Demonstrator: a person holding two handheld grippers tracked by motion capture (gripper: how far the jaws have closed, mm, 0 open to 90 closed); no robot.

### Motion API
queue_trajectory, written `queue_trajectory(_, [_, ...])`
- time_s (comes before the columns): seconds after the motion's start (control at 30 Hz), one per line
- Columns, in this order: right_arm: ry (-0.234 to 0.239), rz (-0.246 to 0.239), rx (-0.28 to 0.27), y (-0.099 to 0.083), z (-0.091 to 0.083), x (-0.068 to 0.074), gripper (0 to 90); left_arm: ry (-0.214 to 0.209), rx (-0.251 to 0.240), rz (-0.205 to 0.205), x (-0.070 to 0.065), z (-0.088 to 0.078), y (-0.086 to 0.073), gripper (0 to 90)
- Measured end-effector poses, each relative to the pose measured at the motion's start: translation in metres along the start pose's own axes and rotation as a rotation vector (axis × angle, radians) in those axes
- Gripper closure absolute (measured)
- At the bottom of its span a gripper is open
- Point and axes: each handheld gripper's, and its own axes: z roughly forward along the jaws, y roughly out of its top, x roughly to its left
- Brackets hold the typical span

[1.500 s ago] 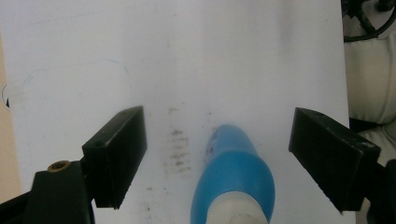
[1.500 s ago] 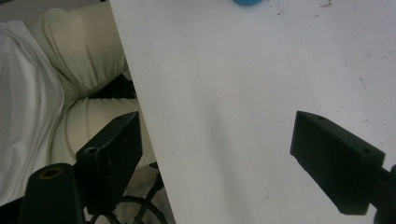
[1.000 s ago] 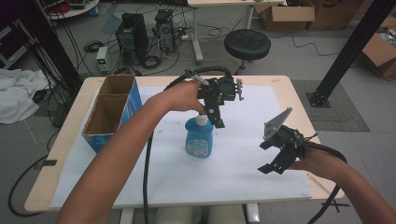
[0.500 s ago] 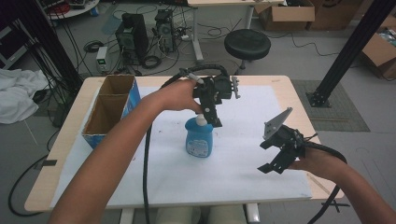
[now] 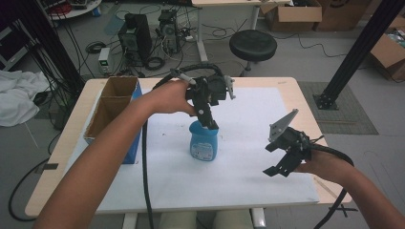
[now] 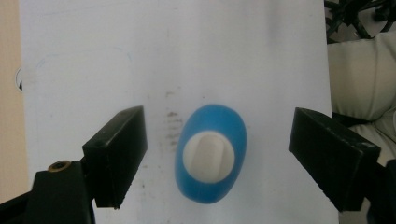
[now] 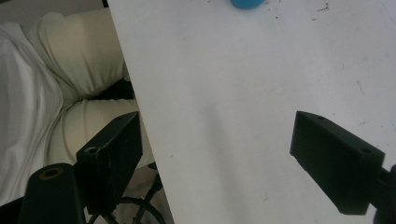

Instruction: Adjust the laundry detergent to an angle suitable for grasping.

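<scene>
2 spread jaws of the left gripper (image 6: 212, 154) hang directly above the upright blue bottle (image 6: 211, 158), mid-tabletop, straddling its white cap (image 6: 208, 155). The right gripper (image 5: 286, 157), also spread and empty, hovers near the right edge.

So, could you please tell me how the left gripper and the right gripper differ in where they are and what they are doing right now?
The left gripper points down over the blue bottle, with the bottle's white cap between its fingers; the right gripper is off to the side, away from the bottle. The left gripper is above the middle of the white sheet; the right gripper is by the sheet's near edge. Both are open and hold nothing.
</scene>
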Motion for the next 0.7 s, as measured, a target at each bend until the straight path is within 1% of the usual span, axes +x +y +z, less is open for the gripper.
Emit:
queue_trajectory(0.03, [-0.005,0.002,-0.005,0.0,0.0,-0.001,16.7,0.003,0.0,-0.001,-0.001,-0.001,-0.004,20.0])
queue_trajectory(0.1, [-0.009,0.008,-0.01,0.0,-0.001,-0.002,16.6,0.01,0.015,0.009,-0.003,-0.003,-0.01,20.0])
queue_trajectory(0.13, [-0.009,0.008,-0.014,0.0,-0.001,-0.003,16.6,0.01,0.015,0.009,-0.003,-0.003,-0.01,20.1])
queue_trajectory(0.17, [-0.014,0.01,-0.015,0.0,0.0,-0.003,16.6,0.012,0.025,-0.002,-0.004,-0.004,-0.017,20.0])
queue_trajectory(0.3, [-0.025,0.015,-0.029,0.001,0.0,-0.006,16.6,0.016,0.035,-0.016,-0.005,-0.006,-0.03,20.0])
queue_trajectory(0.33, [-0.029,0.012,-0.035,0.001,0.0,-0.007,16.5,0.013,0.036,-0.026,-0.005,-0.007,-0.032,20.1])
queue_trajectory(0.53, [-0.064,-0.004,-0.08,0.009,0.0,-0.011,16.4,0.016,0.045,-0.026,-0.009,-0.01,-0.042,20.1])
queue_trajectory(0.63, [-0.079,-0.006,-0.115,0.013,0.002,-0.013,16.4,0.02,0.039,-0.029,-0.01,-0.011,-0.047,20.0])
queue_trajectory(0.7, [-0.085,-0.005,-0.133,0.015,0.003,-0.014,16.4,0.017,0.044,-0.033,-0.012,-0.011,-0.051,20.0])
